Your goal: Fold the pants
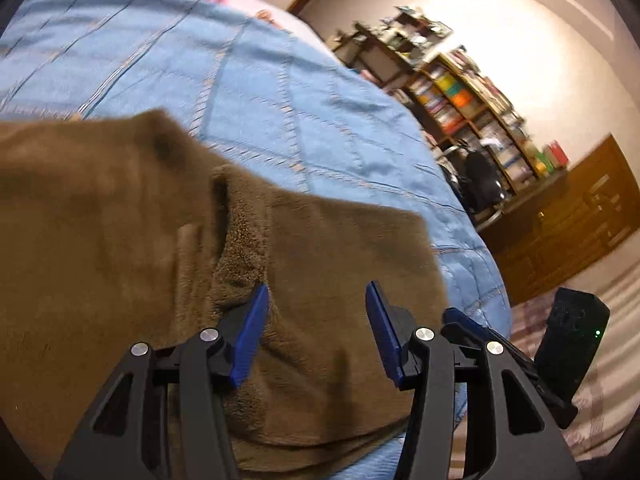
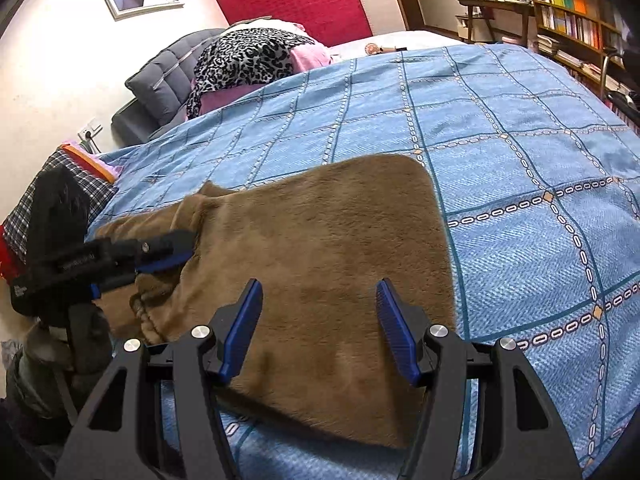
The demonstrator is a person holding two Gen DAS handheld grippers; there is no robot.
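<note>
Tongs, left (image 1: 316, 296) and right (image 2: 320, 292), gape over brown pants (image 2: 312, 240) on blue bedspread (image 2: 520, 140)

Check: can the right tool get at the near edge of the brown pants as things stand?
Probably yes. The right tool hangs open just above the brown pants, whose near edge lies flat on the blue bedspread right below it. The left tool is off at the bunched end, so nothing blocks the way.

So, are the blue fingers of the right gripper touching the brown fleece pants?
Cannot tell. In the right wrist view the right gripper is open above the brown fleece pants, with no plain gap or contact.
</note>
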